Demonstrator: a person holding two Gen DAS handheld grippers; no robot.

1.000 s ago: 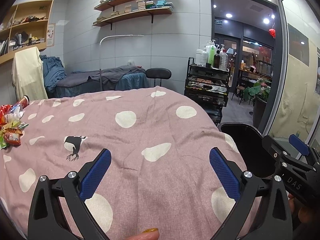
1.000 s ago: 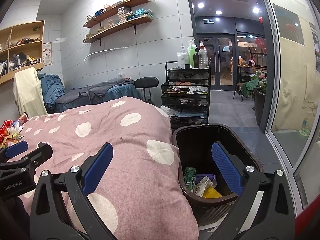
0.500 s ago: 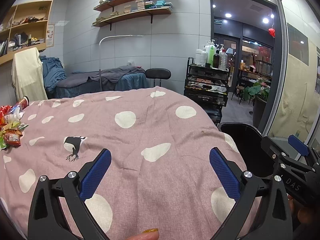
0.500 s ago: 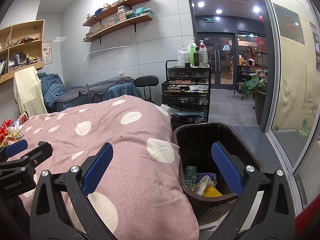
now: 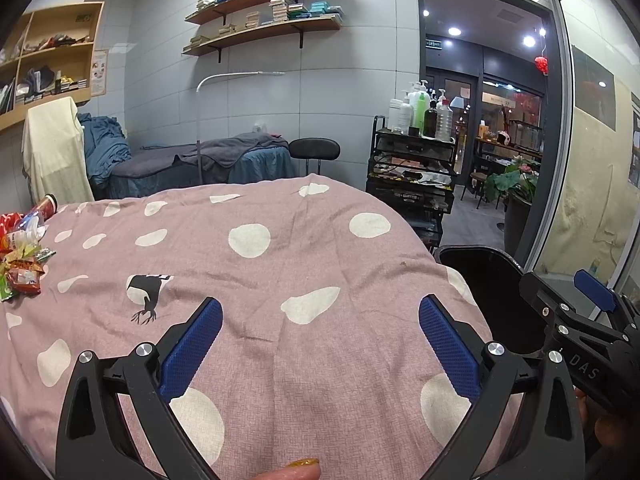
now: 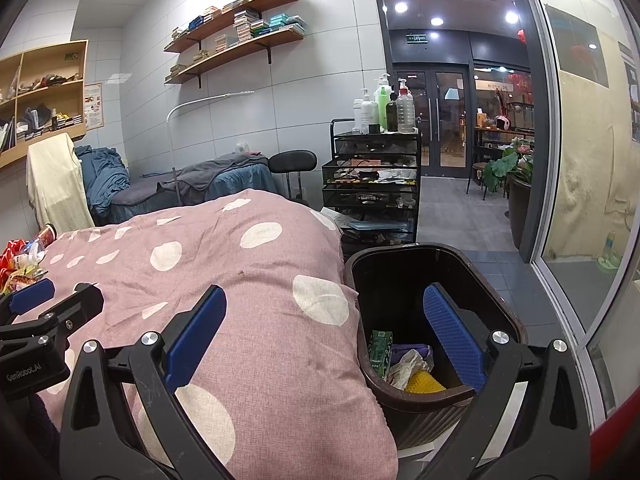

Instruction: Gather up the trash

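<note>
Over the pink polka-dot quilt (image 5: 280, 280) on the bed, both tools hover with nothing in them. Left gripper (image 5: 320, 332): jaws spread wide, empty. Right gripper (image 6: 324, 328): jaws spread wide too, empty, one blue pad over the dark brown plastic bin (image 6: 500, 312) that stands at the bed's right edge. Compared with a second ago almost nothing has shifted, only a slight drift in the left view, so this reads as a pause between picks, not a grasp. Bin already holds a green packet, crumpled paper and something yellow (image 6: 408, 364), so part of the job looks done. Remaining trash, a pile of red and green snack wrappers and a bottle (image 5: 22, 256), sits at the far left of the quilt, well apart from both grippers. Next pick likely means reaching left; crinkly wrappers may slip or snag the quilt fabric.
</note>
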